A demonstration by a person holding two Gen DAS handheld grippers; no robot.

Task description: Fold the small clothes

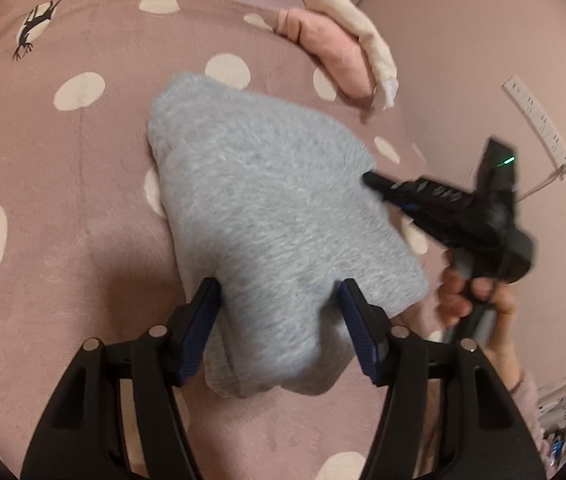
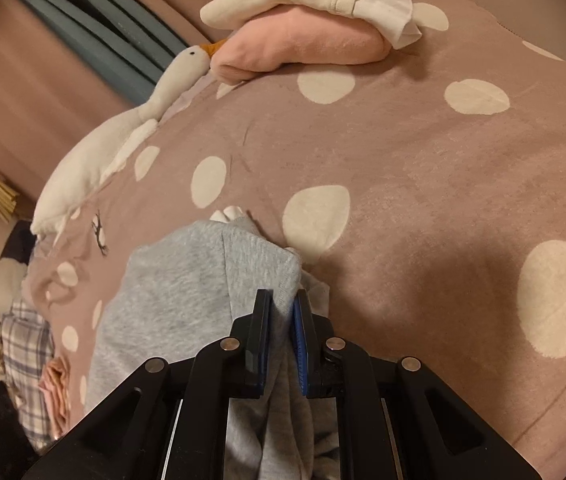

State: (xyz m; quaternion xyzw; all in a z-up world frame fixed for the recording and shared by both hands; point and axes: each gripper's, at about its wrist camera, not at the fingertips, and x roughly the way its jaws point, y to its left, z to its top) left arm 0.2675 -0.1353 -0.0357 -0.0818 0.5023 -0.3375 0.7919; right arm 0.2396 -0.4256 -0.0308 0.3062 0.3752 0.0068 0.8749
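A folded grey fleece garment (image 1: 267, 216) lies on the pink polka-dot bedspread (image 1: 63, 200). My left gripper (image 1: 279, 300) is wide open, its fingers on either side of the garment's near edge, which bulges between them. My right gripper (image 1: 367, 179) shows in the left wrist view at the garment's right edge, held by a hand. In the right wrist view the right gripper (image 2: 281, 308) is shut on a fold of the grey garment (image 2: 187, 280), with cloth pinched between its pads.
A folded pink garment (image 1: 331, 52) with a folded cream one (image 1: 359, 36) on top lies at the bed's far side, also in the right wrist view (image 2: 303, 44). A white plush goose (image 2: 123, 140) lies along the bed's edge. Plaid clothes (image 2: 27, 344) lie off the bed.
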